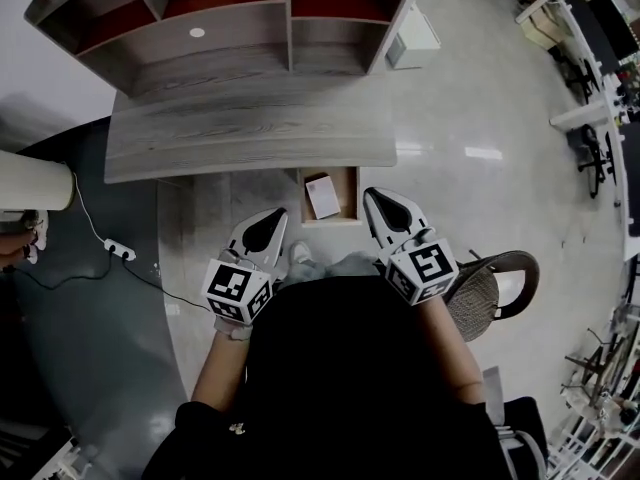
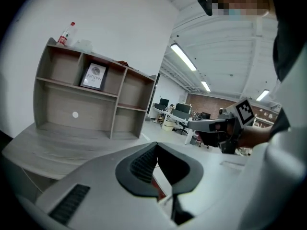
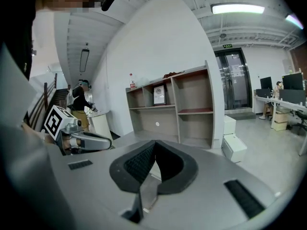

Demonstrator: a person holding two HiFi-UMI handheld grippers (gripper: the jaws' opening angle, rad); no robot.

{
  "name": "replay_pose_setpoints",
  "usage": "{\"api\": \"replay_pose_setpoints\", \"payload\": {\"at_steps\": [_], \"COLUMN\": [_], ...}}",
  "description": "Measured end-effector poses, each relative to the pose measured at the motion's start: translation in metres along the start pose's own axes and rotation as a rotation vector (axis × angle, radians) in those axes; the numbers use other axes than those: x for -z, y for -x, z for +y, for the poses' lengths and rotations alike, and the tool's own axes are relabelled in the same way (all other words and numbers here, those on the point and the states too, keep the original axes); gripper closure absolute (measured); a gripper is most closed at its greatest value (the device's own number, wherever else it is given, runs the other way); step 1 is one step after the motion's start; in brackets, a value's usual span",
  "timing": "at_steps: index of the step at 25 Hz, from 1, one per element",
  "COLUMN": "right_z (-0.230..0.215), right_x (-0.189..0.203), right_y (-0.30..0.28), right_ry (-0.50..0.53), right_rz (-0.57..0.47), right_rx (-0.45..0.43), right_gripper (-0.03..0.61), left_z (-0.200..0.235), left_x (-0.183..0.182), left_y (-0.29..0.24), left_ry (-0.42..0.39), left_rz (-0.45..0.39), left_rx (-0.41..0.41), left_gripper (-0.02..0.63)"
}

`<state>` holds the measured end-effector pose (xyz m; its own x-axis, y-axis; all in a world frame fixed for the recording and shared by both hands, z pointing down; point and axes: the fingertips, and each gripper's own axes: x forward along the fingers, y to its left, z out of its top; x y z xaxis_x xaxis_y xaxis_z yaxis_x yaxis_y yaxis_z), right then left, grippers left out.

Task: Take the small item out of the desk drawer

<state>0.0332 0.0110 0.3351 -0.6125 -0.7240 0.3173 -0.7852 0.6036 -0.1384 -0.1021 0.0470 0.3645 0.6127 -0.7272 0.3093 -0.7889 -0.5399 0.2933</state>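
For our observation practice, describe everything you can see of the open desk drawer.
The drawer is a small open box that looks like brown wood. It is pulled out from under the front edge of the grey wood-grain desk and is seen from above. One flat white item lies slightly askew on its bottom, towards the left. Nothing else touches it.

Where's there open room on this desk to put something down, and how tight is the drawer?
The desktop is bare across its width, from the shelf unit to its front edge. The open drawer is tight: the white item fills most of it, leaving a narrow strip by the right wall, with left gripper and right gripper flanking it.
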Motion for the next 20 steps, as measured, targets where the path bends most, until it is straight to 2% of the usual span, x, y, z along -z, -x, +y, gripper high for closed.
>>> {"api": "replay_pose_setpoints", "payload": {"at_steps": [10,17,20], "right_z": [-0.036,-0.077,-0.092], "right_x": [0.015,0.029,0.032], "right_y": [-0.025,-0.032,-0.033], "right_ry": [0.031,0.06,0.085], "right_rz": [0.145,0.244,0.276], "right_rx": [-0.058,-0.124,-0.16], "right_gripper": [0.581,0.581,0.581], "left_z": [0.027,0.038,0.039], "left_x": [0.035,0.08,0.107], "left_y": [-0.044,-0.089,-0.112], "left_ry": [0.089,0.238,0.302], "left_rz": [0.089,0.152,0.194], "left_rx": [-0.112,-0.219,-0.26], "left_gripper": [0.604,0.602,0.559]}}
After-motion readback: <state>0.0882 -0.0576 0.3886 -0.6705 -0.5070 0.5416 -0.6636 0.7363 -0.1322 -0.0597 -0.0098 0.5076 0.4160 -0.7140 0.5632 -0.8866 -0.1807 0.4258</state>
